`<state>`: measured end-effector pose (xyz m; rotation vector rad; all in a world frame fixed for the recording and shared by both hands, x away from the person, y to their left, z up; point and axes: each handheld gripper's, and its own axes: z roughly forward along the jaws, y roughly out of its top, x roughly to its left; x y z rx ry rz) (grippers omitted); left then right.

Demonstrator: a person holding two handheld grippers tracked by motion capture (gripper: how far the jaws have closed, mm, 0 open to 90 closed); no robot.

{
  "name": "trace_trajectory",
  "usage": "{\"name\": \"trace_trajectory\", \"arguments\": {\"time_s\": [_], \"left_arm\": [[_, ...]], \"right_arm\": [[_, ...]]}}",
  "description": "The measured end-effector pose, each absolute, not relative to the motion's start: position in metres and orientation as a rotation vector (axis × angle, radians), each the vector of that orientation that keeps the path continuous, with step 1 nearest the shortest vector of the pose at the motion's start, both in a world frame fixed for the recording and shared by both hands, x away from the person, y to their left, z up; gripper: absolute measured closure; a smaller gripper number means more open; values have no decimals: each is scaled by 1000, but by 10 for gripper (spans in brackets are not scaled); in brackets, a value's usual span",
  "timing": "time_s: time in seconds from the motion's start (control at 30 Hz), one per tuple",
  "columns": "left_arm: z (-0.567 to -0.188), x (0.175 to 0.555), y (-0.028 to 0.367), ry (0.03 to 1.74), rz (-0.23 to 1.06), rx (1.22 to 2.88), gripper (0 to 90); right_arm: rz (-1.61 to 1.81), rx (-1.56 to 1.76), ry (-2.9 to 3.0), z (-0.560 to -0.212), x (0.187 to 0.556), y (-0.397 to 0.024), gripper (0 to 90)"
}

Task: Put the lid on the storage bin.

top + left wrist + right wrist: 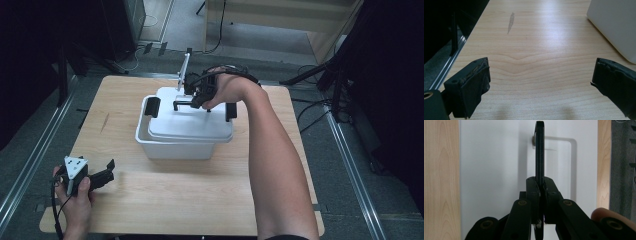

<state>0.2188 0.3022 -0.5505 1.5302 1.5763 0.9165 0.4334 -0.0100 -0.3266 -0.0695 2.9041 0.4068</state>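
A white plastic bin stands mid-table under a white lid that has a black handle on top. Black latches hang at the two ends. My right gripper reaches over the bin from the right and is shut on that handle. In the right gripper view the thin handle runs edge-on between the closed jaws of the right gripper, above the lid. My left gripper rests open near the table's front left corner, with bare wood between its fingers.
A metal rod leans at the table's back edge behind the bin. A dark scuff marks the wooden table. The bin's corner shows to the right of the left gripper. Metal rails run along both sides on the floor.
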Motion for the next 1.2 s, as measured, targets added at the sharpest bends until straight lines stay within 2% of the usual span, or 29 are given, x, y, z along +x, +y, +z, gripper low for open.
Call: {"name": "trace_trajectory", "arguments": {"time_s": [0.83, 1.2], "left_arm": [[-550, 219, 302, 1575, 920, 1540, 23], [-551, 220, 301, 1574, 919, 1535, 23]], "right_arm": [[427, -117, 2934, -335, 430, 28, 855], [375, -82, 2951, -343, 429, 29, 834]]}}
